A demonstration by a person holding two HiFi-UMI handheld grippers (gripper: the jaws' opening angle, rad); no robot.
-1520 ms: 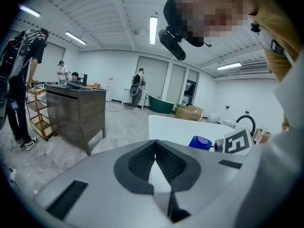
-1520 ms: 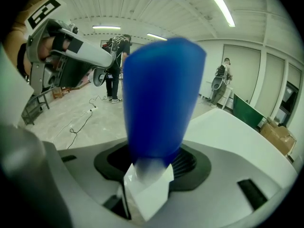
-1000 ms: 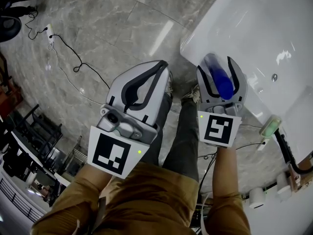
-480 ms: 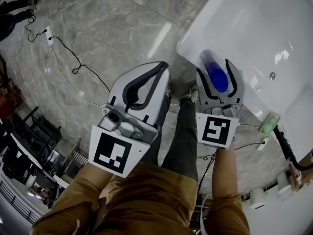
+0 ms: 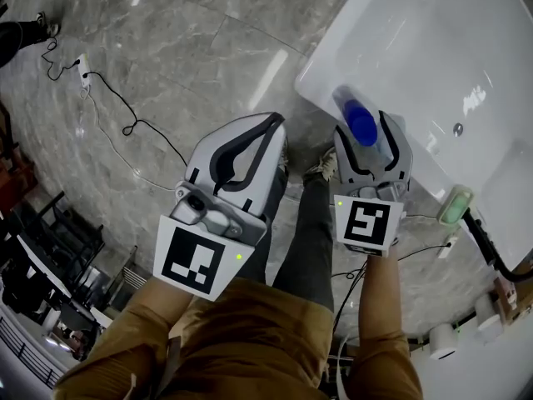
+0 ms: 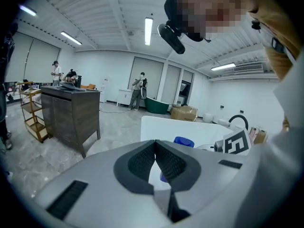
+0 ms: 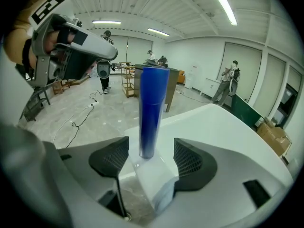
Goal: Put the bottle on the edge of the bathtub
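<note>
Clasping bottle [image 7: 152,103] at bathtub edge [image 5: 316,86], right gripper [image 7: 151,164] seemingly clenched, left gripper [image 6: 156,152] closed

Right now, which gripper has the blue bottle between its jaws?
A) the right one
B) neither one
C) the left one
A: the bottle stands between the jaws of the right gripper, while the left gripper has its jaws together with nothing between them.
</note>
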